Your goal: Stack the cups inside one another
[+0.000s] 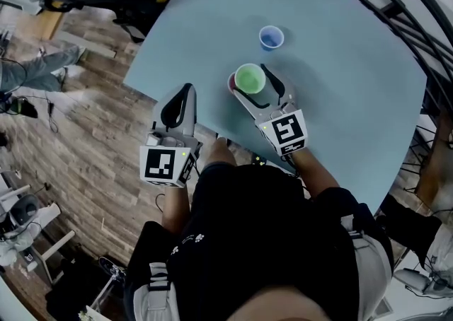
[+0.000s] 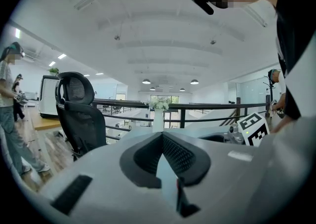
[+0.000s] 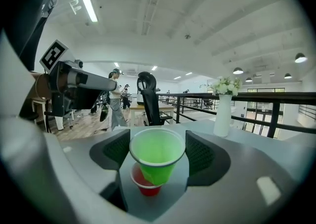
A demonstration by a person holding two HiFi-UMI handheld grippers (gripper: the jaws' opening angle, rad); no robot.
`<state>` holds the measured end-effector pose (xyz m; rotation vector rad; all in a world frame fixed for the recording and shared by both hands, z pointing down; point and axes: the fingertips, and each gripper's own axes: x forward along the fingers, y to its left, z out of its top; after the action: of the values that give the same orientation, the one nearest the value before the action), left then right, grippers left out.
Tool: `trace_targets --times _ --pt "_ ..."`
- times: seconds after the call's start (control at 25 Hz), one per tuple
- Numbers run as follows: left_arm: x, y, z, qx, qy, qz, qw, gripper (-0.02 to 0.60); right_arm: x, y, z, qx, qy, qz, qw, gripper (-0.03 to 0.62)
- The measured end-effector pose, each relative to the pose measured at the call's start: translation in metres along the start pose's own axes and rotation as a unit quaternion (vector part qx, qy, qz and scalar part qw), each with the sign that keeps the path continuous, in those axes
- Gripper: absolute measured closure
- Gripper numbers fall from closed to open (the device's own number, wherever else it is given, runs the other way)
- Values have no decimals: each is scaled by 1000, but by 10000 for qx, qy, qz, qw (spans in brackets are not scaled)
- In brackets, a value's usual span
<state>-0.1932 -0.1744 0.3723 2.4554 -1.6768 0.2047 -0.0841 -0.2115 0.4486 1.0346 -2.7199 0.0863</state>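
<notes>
Above the red cup (image 3: pixel 146 187), my right fingers (image 3: pixel 202 156) pinch the green cup (image 3: pixel 157 156), its base just inside. I'd level it, push straight down, then let go. My left fingers (image 2: pixel 180 156) are pressed together, empty.

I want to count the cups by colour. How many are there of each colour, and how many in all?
green cup: 1
red cup: 1
blue cup: 1
Total: 3
</notes>
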Motion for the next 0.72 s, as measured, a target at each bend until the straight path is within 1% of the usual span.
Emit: trace_targets --times 0.28,0.36,0.6,0.72 --pt "-2 10 0 36 -65 25 10000 588 14 10 -21 -11 249 150 9996 232" --pt "-4 12 -1 31 1 82 10000 588 15 11 -26 -21 318 173 9993 232" --pt "-9 18 -11 -34 87 129 9999 588 24 14 -46 -54 508 165 9986 232" --pt "-10 18 -13 -40 59 100 9999 588 27 13 -55 -55 601 143 9981 232"
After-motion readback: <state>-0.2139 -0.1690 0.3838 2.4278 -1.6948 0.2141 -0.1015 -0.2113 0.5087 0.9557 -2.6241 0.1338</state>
